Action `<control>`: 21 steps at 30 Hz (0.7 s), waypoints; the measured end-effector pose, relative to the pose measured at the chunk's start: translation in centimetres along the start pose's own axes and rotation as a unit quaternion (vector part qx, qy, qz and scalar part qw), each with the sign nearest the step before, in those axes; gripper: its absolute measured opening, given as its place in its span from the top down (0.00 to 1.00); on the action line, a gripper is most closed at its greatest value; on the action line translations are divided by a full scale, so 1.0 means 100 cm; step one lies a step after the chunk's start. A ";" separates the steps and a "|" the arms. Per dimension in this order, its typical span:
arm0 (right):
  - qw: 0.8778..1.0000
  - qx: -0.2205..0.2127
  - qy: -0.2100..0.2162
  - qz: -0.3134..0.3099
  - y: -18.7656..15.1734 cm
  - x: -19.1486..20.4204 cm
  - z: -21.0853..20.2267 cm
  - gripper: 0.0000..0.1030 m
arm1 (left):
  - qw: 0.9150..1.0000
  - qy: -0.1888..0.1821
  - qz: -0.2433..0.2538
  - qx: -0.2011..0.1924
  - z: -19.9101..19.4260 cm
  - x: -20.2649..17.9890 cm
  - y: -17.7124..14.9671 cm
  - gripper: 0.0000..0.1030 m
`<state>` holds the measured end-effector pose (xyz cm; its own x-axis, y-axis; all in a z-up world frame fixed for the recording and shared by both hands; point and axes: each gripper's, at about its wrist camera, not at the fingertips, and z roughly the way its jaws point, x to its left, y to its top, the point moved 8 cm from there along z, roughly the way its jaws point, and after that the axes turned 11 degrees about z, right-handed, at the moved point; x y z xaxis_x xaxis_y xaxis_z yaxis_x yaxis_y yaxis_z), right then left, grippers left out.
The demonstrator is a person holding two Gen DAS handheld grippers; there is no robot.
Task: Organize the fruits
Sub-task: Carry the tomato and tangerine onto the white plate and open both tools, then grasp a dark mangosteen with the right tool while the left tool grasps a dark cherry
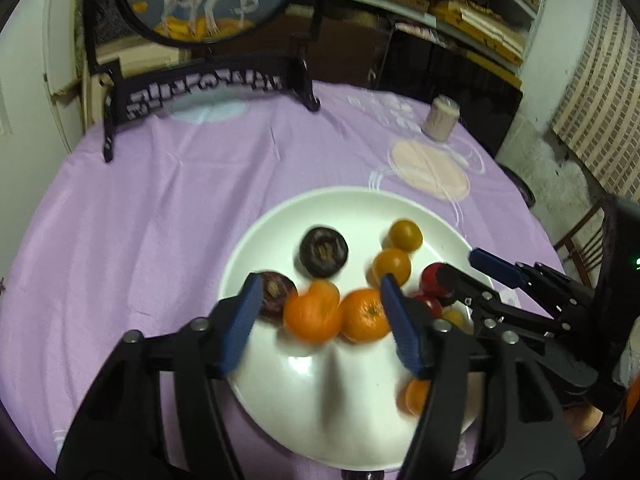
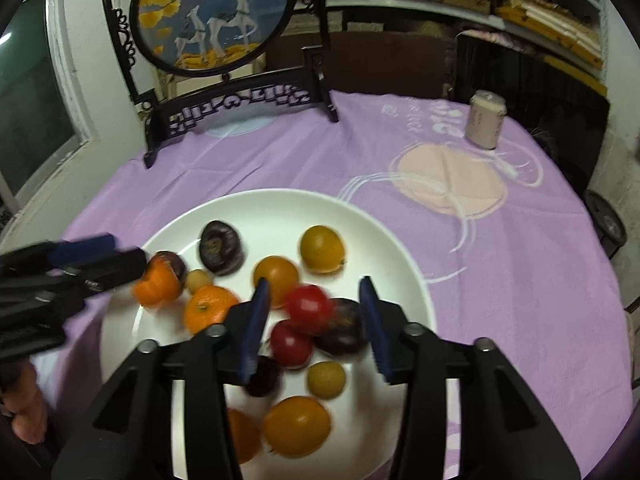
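Your left gripper (image 1: 320, 312) is spread wide with the two mandarins (image 1: 340, 316) dead ahead between its fingers, while your right gripper (image 2: 316, 320), also wide, straddles the red fruits (image 2: 300, 324).

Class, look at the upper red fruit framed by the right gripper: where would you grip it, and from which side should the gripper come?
Grip the upper red fruit across its widest middle, coming from above. It is round and smooth, so a grip off the middle would likely slip. A second red fruit and a dark plum crowd it, so the open right gripper has little side room.
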<state>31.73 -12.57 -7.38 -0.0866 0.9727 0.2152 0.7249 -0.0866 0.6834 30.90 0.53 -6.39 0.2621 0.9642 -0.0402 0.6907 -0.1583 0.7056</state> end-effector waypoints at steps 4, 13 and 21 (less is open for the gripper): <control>1.000 -0.009 0.001 0.011 0.000 -0.010 -0.003 0.51 | 1.000 0.000 -0.012 -0.008 -0.011 0.004 -0.002 0.39; 1.000 -0.017 0.019 0.014 -0.018 -0.011 -0.028 0.51 | 0.999 0.002 -0.027 -0.018 -0.053 -0.004 -0.040 0.39; 0.998 -0.031 0.050 0.009 -0.062 0.002 -0.094 0.49 | 0.999 0.029 0.013 -0.031 -0.092 -0.021 -0.070 0.39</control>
<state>20.76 -13.87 -5.01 -0.1444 0.9449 0.2936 0.6832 -0.1194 0.7204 19.37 1.59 -4.74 0.2387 0.9709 0.0185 0.6404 -0.1717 0.7486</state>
